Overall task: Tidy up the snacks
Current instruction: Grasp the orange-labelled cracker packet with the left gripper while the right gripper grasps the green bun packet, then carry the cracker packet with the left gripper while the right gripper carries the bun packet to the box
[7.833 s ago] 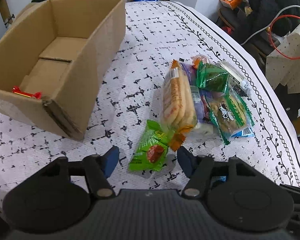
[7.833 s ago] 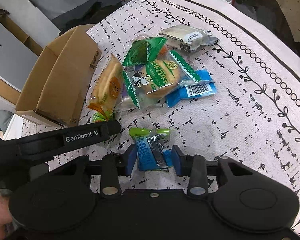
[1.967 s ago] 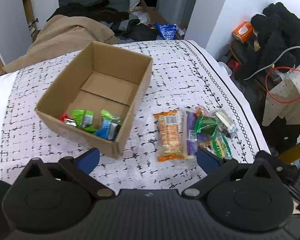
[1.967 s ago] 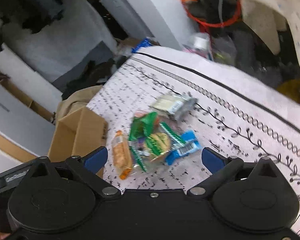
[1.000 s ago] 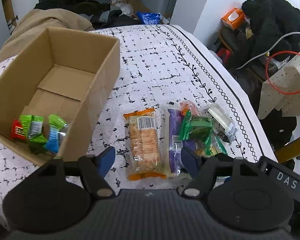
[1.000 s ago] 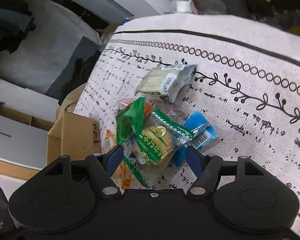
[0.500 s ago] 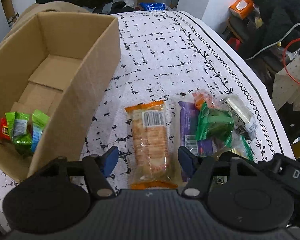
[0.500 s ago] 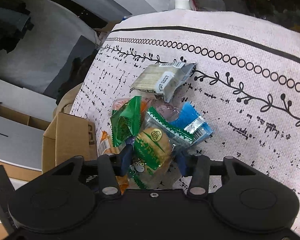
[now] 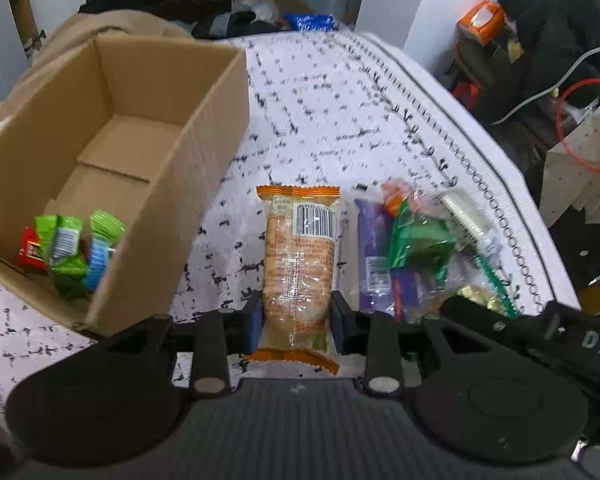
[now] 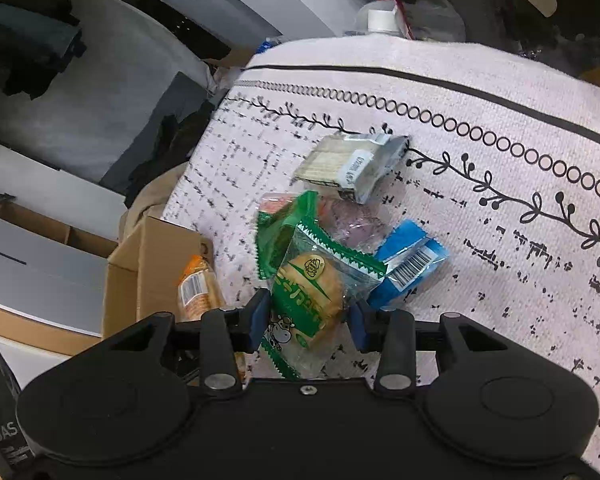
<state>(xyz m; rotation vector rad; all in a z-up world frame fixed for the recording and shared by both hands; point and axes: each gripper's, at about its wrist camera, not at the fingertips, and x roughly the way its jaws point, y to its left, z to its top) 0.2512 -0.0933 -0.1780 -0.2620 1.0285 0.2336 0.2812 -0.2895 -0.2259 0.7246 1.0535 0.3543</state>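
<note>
My left gripper point(image 9: 297, 316) is shut on the near end of an orange cracker packet point(image 9: 298, 264); the packet also shows in the right wrist view point(image 10: 198, 286). A cardboard box point(image 9: 204, 168) stands to its left with a few small green, blue and red snacks point(image 9: 70, 248) in its near corner. My right gripper point(image 10: 307, 316) is shut on a green-edged clear bun packet point(image 10: 308, 292). Beyond it lie a green packet point(image 10: 278, 232), a blue packet point(image 10: 410, 258) and a silver wafer packet point(image 10: 354, 162). In the left wrist view a purple packet point(image 9: 374, 248) lies beside the crackers.
The table has a white cloth with black dashes and a ring-and-vine border point(image 10: 500, 144); its edge runs along the right point(image 9: 512, 184). Past the edge are cables, dark clothes and an orange tissue box point(image 9: 480, 22). The box also shows in the right wrist view point(image 10: 148, 264).
Both grippers came down to the pile and closed: the left on the orange cracker packet, the right on the bun packet. Both were open half a second ago.
</note>
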